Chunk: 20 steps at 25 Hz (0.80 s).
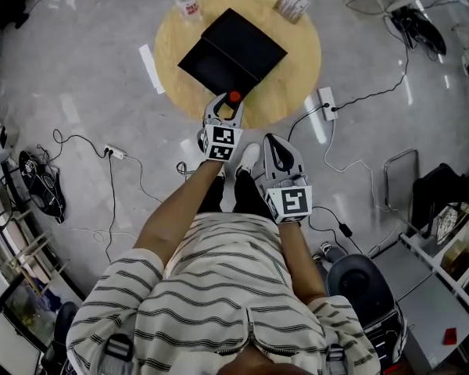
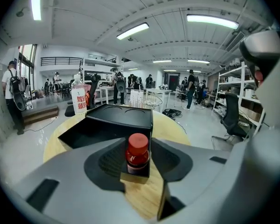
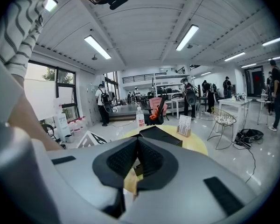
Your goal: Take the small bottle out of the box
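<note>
Seemingly spread for release: left fingers (image 2: 102,161) flanking upright small bottle (image 2: 137,155); right fingers (image 3: 122,160) pressed together, idle.

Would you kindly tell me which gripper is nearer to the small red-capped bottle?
Left. The left gripper has the small red-capped bottle between its open jaws; the right gripper sits shut, well back from the round wooden table.

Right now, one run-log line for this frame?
left gripper open around small bottle, pads clear | small bottle upright on table by box corner | right gripper shut, empty
</note>
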Available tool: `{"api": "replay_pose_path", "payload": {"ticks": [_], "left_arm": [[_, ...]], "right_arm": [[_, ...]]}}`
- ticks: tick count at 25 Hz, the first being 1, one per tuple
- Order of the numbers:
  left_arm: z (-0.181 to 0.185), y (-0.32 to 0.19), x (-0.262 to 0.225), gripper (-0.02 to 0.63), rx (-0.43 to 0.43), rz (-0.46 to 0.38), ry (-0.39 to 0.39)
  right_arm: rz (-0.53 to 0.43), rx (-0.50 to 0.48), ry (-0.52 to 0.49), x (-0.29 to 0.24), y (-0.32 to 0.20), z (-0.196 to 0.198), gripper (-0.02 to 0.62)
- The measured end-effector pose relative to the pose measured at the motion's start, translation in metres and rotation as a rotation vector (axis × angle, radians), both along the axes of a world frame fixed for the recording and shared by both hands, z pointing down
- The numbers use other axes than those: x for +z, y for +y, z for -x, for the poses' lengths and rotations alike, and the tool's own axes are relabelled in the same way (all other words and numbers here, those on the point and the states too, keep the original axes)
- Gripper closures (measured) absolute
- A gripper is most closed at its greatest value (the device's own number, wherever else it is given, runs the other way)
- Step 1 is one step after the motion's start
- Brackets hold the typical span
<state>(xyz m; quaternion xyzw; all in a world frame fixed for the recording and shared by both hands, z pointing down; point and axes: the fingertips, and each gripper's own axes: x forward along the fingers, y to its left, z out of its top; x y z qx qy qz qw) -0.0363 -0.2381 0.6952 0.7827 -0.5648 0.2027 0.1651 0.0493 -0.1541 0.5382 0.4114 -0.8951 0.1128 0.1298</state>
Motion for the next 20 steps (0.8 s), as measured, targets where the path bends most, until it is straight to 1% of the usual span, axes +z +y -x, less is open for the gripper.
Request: {"api": "replay_pose_path", "payload": {"ticks": [14, 20], "left_arm": [[-0.004, -0.016, 0.010, 0.454, -0.027, -0.016, -0.014], [-0.005, -0.010, 0.001, 0.456, -0.022, -0.016, -0.024]], "right_arm": [[0.010, 0.009, 0.010, 0.006, -0.001, -0.015, 0.580], [0.007, -0.003, 0.004, 0.001, 0.004, -0.011, 0.580]]}}
